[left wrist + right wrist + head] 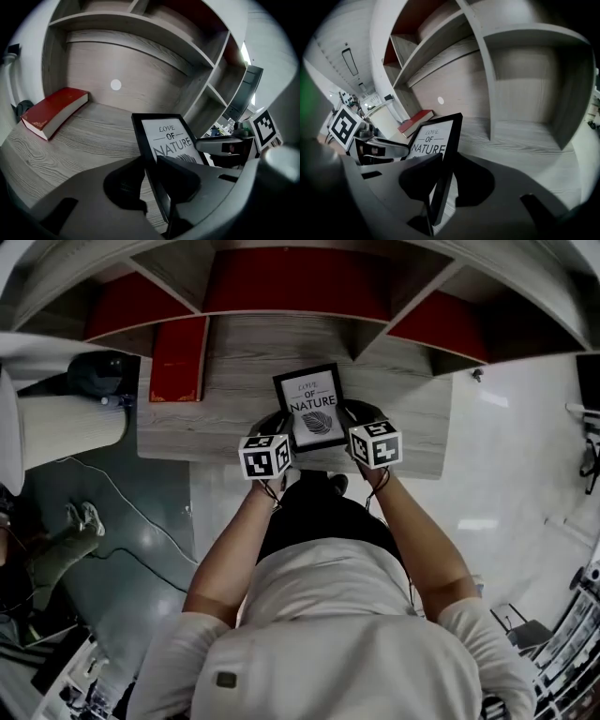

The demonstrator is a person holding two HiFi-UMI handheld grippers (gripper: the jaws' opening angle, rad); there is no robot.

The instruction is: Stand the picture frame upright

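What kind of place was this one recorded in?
Probably an office or lab corner dressed as a study: a grey wood-grain shelving unit with red back panels, with a red hardcover book and a black-framed "Love of Nature" print on its ledge, and a glossy grey floor with a loose cable.

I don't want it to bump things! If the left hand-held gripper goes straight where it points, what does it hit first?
Probably the wooden shelf board, just beyond the picture frame it grips. The red book lies off to the side. Depth is unclear.
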